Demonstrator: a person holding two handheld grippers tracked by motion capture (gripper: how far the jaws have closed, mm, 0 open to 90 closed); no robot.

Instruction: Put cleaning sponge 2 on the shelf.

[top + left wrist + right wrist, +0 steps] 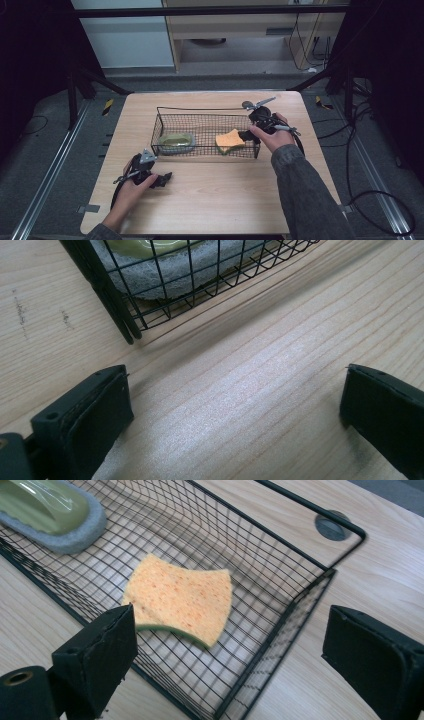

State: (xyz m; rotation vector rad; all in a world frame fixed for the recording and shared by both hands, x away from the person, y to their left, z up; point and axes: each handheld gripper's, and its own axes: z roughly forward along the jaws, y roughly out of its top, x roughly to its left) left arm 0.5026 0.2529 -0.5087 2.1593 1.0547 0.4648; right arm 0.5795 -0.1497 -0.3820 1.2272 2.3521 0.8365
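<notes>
A black wire basket (200, 109) stands on the wooden table. An orange sponge (230, 139) with a green underside lies flat in its right part, and a green-handled scrubber (176, 141) on a grey pad lies in its left part. My right gripper (248, 134) hovers open at the basket's right end, just right of the sponge. In the right gripper view the sponge (182, 597) lies beyond the wide jaws of the right gripper (230, 612), nothing between them. My left gripper (162, 179) rests open on the table in front of the basket's left corner (107, 295).
Bare wood stretches in front of the basket between the two hands. A round cable grommet (247, 105) sits in the tabletop behind the basket's right end. Cables trail from both grippers. Dark frame legs and floor cables surround the table.
</notes>
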